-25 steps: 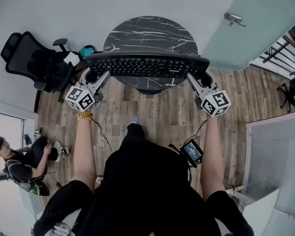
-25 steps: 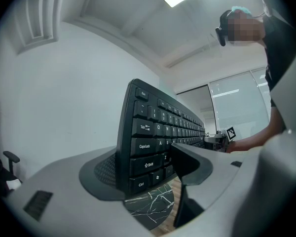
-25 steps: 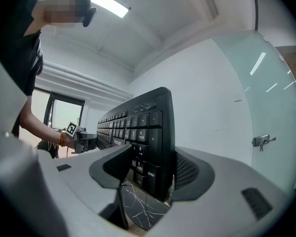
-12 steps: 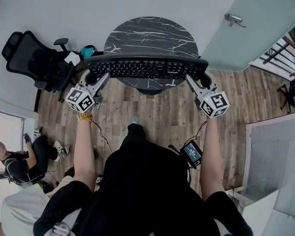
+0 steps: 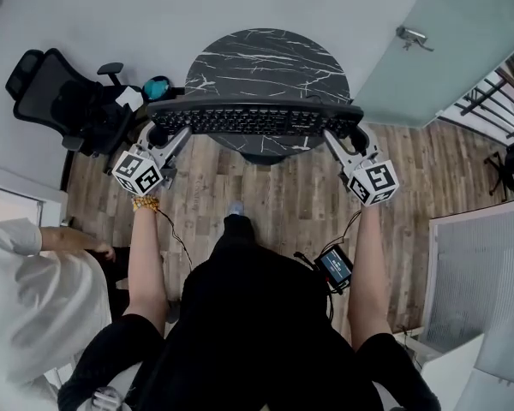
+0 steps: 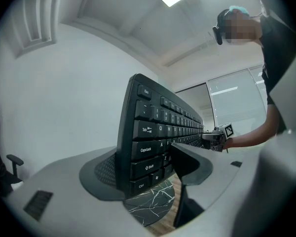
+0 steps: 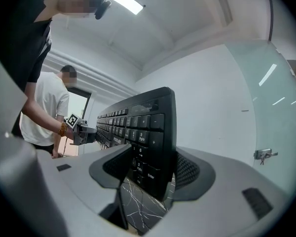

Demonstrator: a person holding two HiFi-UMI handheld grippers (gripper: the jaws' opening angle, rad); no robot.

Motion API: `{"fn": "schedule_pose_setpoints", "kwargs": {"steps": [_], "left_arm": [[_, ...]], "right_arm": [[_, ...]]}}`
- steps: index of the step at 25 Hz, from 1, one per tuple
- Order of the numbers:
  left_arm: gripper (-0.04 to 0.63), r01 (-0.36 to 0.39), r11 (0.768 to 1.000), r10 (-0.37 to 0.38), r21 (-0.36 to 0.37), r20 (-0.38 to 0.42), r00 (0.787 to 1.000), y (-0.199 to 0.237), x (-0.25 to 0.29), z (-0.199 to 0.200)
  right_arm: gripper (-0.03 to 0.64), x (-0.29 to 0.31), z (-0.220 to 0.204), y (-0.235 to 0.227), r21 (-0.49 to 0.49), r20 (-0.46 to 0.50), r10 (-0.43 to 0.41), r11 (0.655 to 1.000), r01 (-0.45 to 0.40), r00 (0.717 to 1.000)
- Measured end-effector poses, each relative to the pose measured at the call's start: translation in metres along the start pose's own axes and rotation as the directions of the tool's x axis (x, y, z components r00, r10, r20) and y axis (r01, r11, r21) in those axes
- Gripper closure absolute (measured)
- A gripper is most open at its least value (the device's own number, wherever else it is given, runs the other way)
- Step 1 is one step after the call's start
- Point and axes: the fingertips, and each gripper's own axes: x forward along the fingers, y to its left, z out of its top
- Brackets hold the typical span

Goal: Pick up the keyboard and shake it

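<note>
A: What is in the person's grip here?

B: A long black keyboard (image 5: pixel 255 118), full size with white lettering on the keys. It is held at both ends. The left gripper (image 5: pixel 158 134) is clamped on the end carrying Tab, Caps Lock and Shift. The right gripper (image 5: pixel 355 135) is clamped on the number-pad end. On each, one pad presses the key face and the other presses the back.

A: How does it sit?

B: It is lifted and tipped up on its long edge, with the keys turned toward the person. The rows run level from one gripper to the other.

A: And where is it?

B: It is over the near edge of a round, dark marble table (image 5: pixel 265 58), not resting on it. The gripper views show the veined top below both ends of the keyboard.

A: How much room is there around it?

B: Under the arms is bare wood floor (image 5: pixel 283 191). Close on the person's left is a bystander (image 5: pixel 34 306) in a white shirt. Farther out on that side, a black office chair (image 5: pixel 56 101) stands near the keyboard's left end, and a teal object (image 5: pixel 157 87) lies between the chair and the table. On the right, open floor runs from the right gripper to a frosted glass door (image 5: pixel 445 50) with a metal handle (image 5: pixel 409 34). Beyond the table is a plain pale wall (image 5: pixel 111 7).
</note>
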Motion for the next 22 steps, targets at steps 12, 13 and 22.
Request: {"fn": "schedule_pose_setpoints", "kwargs": {"steps": [12, 13, 22], "left_arm": [[0.29, 0.02, 0.999, -0.02, 0.037, 0.002, 1.0, -0.005, -0.009, -0.006], [0.29, 0.022, 0.999, -0.022, 0.043, -0.003, 1.0, -0.006, -0.009, -0.006], [0.29, 0.039, 0.995, -0.037, 0.088, -0.025, 0.999, -0.012, -0.01, -0.013]], "right_arm": [[0.373, -0.002, 0.002, 0.007, -0.089, -0.021, -0.009, 0.996, 0.007, 1.0], [0.373, -0.003, 0.002, 0.007, -0.098, -0.022, -0.011, 0.995, 0.009, 1.0], [0.373, -0.007, 0.005, 0.009, -0.192, -0.035, -0.044, 0.981, 0.037, 0.998]]}}
